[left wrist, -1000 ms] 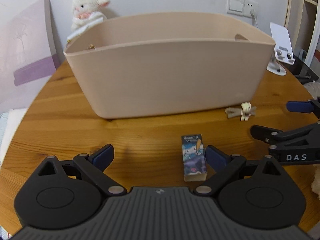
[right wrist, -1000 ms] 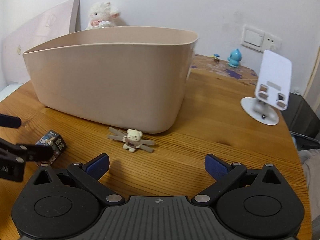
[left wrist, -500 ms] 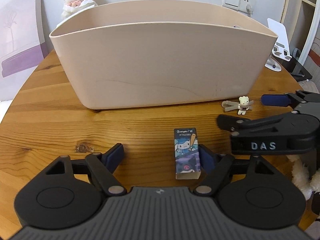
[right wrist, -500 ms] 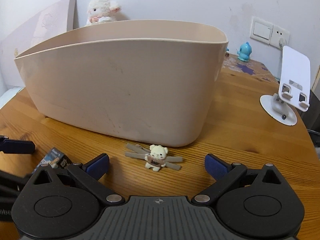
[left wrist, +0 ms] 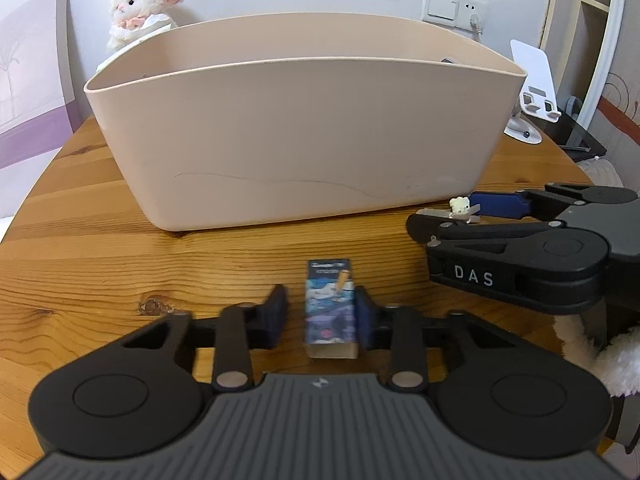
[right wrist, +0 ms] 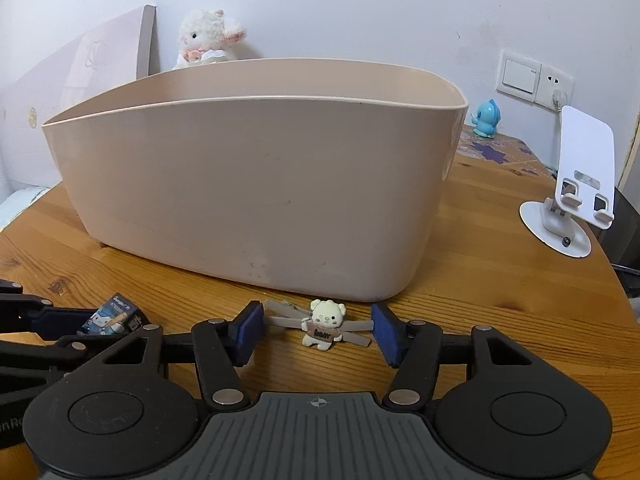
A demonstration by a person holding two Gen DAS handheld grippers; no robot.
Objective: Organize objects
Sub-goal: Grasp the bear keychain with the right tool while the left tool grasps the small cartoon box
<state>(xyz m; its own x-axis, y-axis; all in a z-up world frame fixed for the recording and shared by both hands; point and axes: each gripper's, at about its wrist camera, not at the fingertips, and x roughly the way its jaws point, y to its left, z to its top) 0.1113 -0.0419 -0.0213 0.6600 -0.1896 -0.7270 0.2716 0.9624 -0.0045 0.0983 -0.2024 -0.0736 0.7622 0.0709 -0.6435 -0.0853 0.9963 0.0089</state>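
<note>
A small blue cartoon-print box [left wrist: 330, 308] lies on the wooden table [left wrist: 80, 264] in front of a big beige bin [left wrist: 304, 152]. My left gripper [left wrist: 320, 316] straddles the box with its jaws closing; the right pad touches it and the left pad stands a narrow gap short. A grey hair clip with a cream bear [right wrist: 324, 322] lies flat by the bin's [right wrist: 256, 200] base. My right gripper [right wrist: 318, 332] is closing around the clip, its pads at the clip's two ends, not visibly squeezing. The box [right wrist: 114, 314] shows at the left in the right wrist view.
A plush lamb [left wrist: 140, 4] sits behind the bin beside a leaning pink board [right wrist: 80, 68]. A white phone stand [right wrist: 576, 184] and a blue figurine [right wrist: 486, 118] stand at the back right. Something white and fluffy [left wrist: 616, 360] lies by the table's right edge.
Both pairs of jaws have narrowed from wide open, the left around the box, the right around the bear clip. The right gripper has come forward to the clip.
</note>
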